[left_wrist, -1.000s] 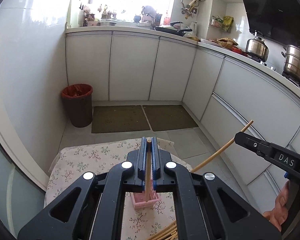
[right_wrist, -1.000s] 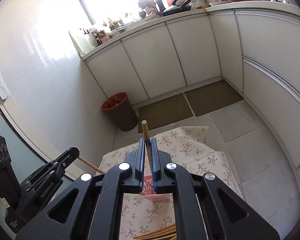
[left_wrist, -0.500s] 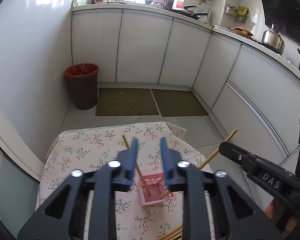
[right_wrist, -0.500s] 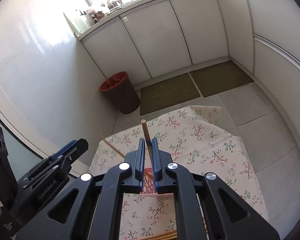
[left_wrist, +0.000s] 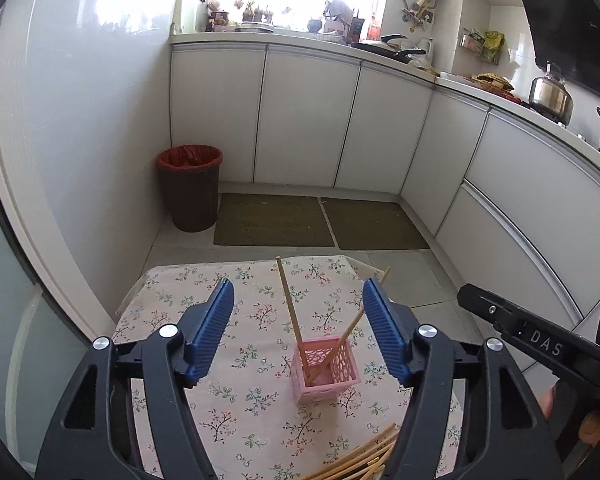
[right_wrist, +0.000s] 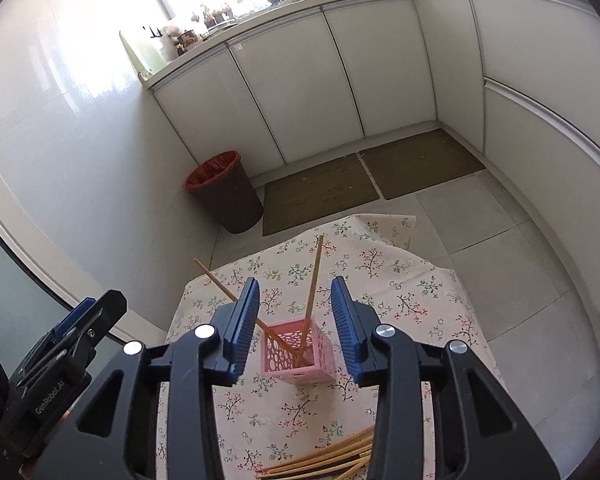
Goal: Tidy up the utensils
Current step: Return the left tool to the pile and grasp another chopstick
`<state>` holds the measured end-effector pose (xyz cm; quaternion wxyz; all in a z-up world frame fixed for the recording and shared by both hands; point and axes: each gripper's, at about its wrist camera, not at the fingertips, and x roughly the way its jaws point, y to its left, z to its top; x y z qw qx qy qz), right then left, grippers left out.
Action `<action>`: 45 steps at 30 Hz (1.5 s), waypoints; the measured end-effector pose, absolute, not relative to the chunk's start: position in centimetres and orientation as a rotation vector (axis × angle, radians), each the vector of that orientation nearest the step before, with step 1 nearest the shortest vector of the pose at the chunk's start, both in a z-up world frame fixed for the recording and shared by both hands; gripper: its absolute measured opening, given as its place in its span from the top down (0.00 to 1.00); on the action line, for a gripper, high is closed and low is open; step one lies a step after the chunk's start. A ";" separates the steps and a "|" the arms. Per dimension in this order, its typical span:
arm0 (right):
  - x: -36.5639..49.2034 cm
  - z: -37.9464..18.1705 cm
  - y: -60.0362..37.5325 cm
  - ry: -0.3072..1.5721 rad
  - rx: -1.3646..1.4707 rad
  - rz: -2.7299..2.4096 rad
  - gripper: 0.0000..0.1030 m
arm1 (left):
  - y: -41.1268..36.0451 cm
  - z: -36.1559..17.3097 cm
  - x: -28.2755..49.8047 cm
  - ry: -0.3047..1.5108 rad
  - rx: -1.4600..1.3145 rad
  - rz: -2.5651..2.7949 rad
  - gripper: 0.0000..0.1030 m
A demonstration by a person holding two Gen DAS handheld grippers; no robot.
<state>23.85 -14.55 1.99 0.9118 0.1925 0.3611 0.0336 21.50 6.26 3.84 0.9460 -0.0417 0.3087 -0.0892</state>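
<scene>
Both sets of tongs are spreading apart with nothing pinched: the left tongs (left_wrist: pixel 298 330) stand wide, the right tongs (right_wrist: pixel 295 326) narrower but parting, and each frames the pink basket (left_wrist: pixel 325 368) without touching it. That basket sits toward the middle of the desk (left_wrist: pixel 236 400) on a flowered cloth, and two chopsticks (left_wrist: pixel 289 318) lean out of it, crossed low inside, one tipped to the left edge of the desk and one to the right. The likeliest slip, as I judge it, is a blue pad catching a leaning stick as the tongs draw away, which would flick the stick out or tip the basket, since it looks light and its load is long. Both sticks lean far over, so a nudge to the cloth might also topple it. The loose chopsticks (right_wrist: pixel 332 460) still to be gathered lie at the near edge of the desk, half covered by the tongs' black frames and cut off by the frame, so their count cannot be told. Whether the stick tips rest on the basket's floor is hidden by its walls. A hand (left_wrist: pixel 588 428) shows only as a sliver.
</scene>
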 end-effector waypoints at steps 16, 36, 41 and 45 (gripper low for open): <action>14.1 3.6 -16.2 0.666 0.394 -0.087 0.16 | 5.2 5.5 13.7 0.582 -0.090 -0.159 0.07; 2.3 -10.0 -22.7 0.937 0.660 -0.147 0.06 | -0.5 -4.8 11.4 0.916 0.130 -0.320 0.07; 0.9 -13.4 -23.9 1.013 0.723 -0.152 0.06 | -3.1 -8.7 12.7 1.043 0.200 -0.378 0.07; 0.7 -14.4 -24.4 1.045 0.725 -0.149 0.06 | -6.2 -11.7 14.4 1.143 0.239 -0.452 0.07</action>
